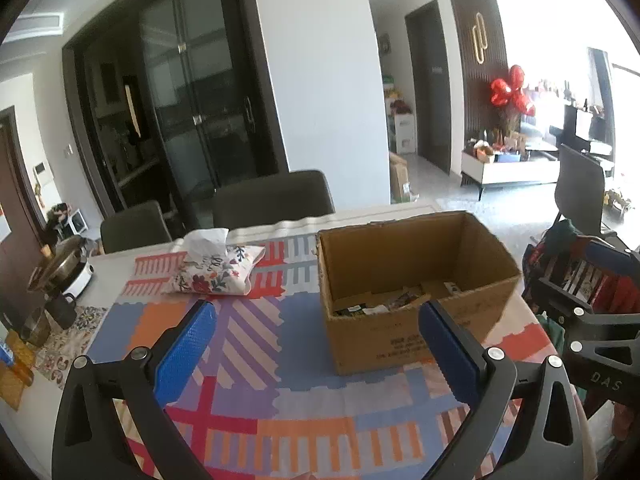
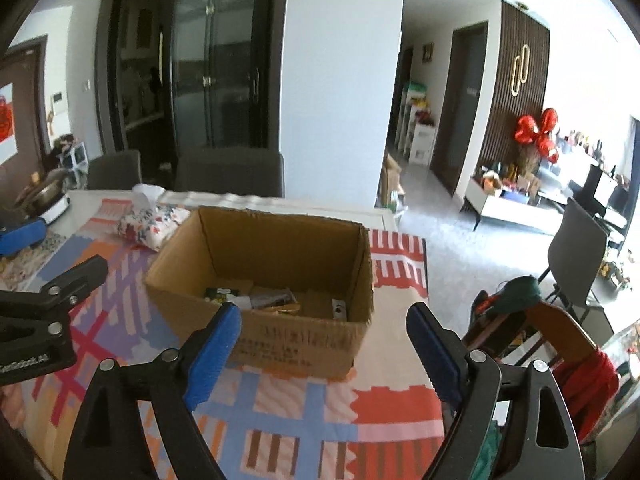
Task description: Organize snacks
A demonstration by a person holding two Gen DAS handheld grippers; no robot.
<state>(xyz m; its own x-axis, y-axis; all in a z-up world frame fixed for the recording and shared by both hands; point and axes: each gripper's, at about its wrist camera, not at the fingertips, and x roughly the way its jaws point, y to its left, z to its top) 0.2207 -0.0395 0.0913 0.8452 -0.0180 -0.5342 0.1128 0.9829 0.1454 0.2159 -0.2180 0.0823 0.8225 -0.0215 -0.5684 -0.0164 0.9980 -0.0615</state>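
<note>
Both claws [image 1: 316, 344] [image 2: 324, 344] wide apart, empty; cardboard box [image 2: 296, 344] near table edge [image 2: 430, 312].

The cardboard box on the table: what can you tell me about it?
The cardboard box is plain brown corrugated card, open at the top, with dark print on its near side. It stands upright on the patterned tablecloth. A few snack packets lie flat on its bottom; it is mostly empty. A floral tissue pouch lies just behind its left corner. Neither gripper touches it.

Open cardboard box [image 2: 280, 336] stands upright on the table, snack packets [image 2: 264, 300] inside.
</note>
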